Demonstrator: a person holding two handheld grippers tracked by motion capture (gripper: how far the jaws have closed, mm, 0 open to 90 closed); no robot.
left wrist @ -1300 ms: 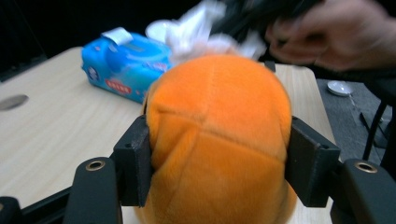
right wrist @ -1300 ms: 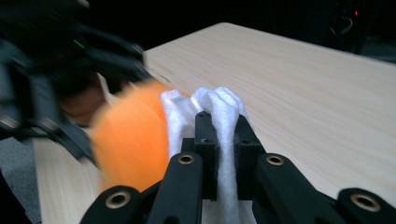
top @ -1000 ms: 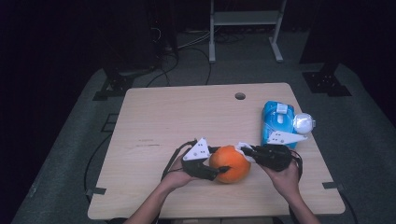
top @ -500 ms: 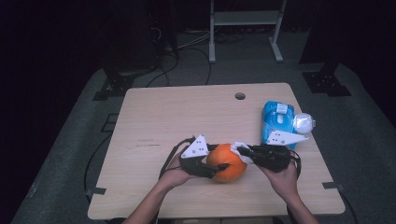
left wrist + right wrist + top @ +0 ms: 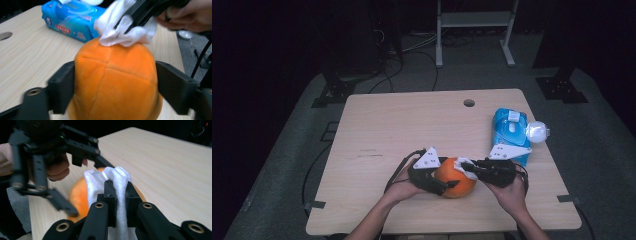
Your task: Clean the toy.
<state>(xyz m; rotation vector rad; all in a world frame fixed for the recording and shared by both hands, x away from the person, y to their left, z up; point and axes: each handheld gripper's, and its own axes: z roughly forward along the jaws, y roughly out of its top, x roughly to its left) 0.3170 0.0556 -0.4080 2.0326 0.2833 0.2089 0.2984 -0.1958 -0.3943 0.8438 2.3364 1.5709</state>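
An orange plush ball [image 5: 455, 178] rests near the table's front edge. My left gripper [image 5: 446, 175] holds it from the left. In the left gripper view both jaws lie against the flattened sides of the ball [image 5: 115, 82]. The jaws have just been opening, with the ball still between them. My right gripper [image 5: 474, 171] comes in from the right, shut on a crumpled white wipe [image 5: 467, 167]. The wipe [image 5: 125, 32] lies on top of the ball. In the right gripper view the wipe [image 5: 117, 178] is pinched between the fingertips, with the ball [image 5: 77, 195] behind.
A blue pack of wet wipes [image 5: 510, 131] lies at the table's right edge, with a white round object [image 5: 537, 132] beside it. A cable hole [image 5: 469, 103] sits near the far edge. Bare tabletop [image 5: 402, 125] stretches left and behind. Cables and stands are on the floor beyond.
Both hands and the ball stay where they were. The left gripper's near jaw has slid slightly farther along the ball. The wipe remains on top.
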